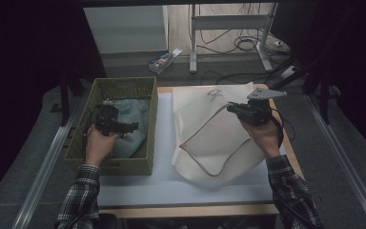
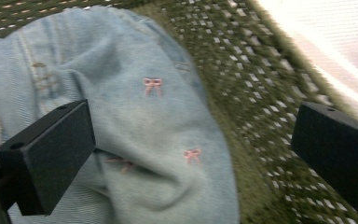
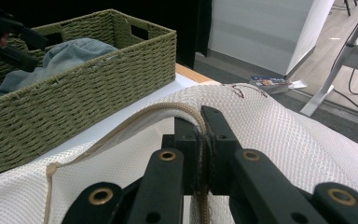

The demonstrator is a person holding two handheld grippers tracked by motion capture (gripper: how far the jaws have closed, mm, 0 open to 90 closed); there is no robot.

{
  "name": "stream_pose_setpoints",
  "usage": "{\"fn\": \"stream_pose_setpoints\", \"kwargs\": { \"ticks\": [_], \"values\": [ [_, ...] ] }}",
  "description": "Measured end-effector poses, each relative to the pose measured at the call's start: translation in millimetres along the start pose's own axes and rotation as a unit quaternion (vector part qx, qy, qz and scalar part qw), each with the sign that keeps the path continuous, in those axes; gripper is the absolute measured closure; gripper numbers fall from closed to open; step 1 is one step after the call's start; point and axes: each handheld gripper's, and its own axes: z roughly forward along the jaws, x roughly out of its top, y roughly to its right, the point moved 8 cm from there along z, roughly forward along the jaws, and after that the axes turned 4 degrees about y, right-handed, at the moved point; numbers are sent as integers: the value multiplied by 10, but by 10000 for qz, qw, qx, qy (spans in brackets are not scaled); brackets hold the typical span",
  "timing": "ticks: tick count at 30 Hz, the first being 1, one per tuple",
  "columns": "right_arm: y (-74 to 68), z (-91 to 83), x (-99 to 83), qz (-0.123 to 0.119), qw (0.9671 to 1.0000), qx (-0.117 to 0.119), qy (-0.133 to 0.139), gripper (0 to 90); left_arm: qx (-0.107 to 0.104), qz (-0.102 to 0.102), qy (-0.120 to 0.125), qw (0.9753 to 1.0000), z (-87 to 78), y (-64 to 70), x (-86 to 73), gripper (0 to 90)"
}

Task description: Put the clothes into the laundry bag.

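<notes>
If I close my left gripper on too shallow a fold, the light blue denim garment with small pink bows may slip out, or a jaw may catch the woven olive-green basket wall. The denim lies in that basket, directly between my wide-open left jaws, while my right gripper is clamped on the tan-piped rim of the white mesh laundry bag just beside it on the table

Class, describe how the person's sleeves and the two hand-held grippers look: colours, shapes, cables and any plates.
Both sleeves are a dark and light plaid with buttoned cuffs. The left hand-held gripper is black with blocky rectangular jaws. The right hand-held gripper is black too, with brass-ringed holes in its jaw arms, a grey three-cornered plate on top and a black cable trailing back.
</notes>
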Motion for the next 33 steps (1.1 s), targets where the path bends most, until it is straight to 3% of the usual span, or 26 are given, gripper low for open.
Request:
{"fn": "stream_pose_setpoints", "kwargs": {
  "ticks": [10, 20, 33],
  "values": [
    [1, 1, 4, 0, 10000, 2, -3, 845, 208, -93, -305, 9993, 144, -234, 5, 0],
    [7, 1, 6, 8, 10000, 14, -2, 845, 454, -209, -353, 9981, 259, -465, 66, 0],
    [9, 4, 6, 5, 10000, 35, -7, 845, 650, -461, -815, 9935, 463, -787, -33, 0]
  ]
}}
